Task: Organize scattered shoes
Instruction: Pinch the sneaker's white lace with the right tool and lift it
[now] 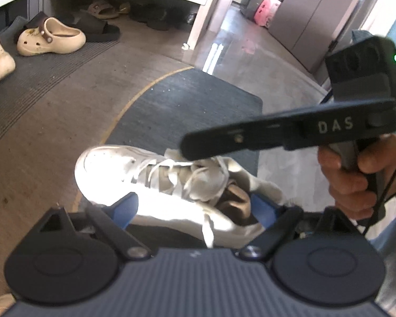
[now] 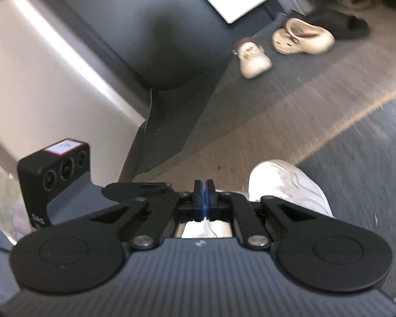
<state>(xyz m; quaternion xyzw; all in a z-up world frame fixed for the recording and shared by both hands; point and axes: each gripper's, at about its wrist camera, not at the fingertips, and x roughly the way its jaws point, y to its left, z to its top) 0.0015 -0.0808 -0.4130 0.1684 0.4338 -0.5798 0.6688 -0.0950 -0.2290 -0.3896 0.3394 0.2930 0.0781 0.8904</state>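
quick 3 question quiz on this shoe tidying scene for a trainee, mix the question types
1. True or false: the right gripper has its fingers spread wide.
2. The cream rubber clog with a brown strap rests on: A) a grey ribbed mat; B) a cabinet shelf; C) a glossy tiled floor.
3. What lies between the fingers of the left gripper?

Key
1. False: its fingers are shut together.
2. A.
3. The white lace-up leather sneaker.
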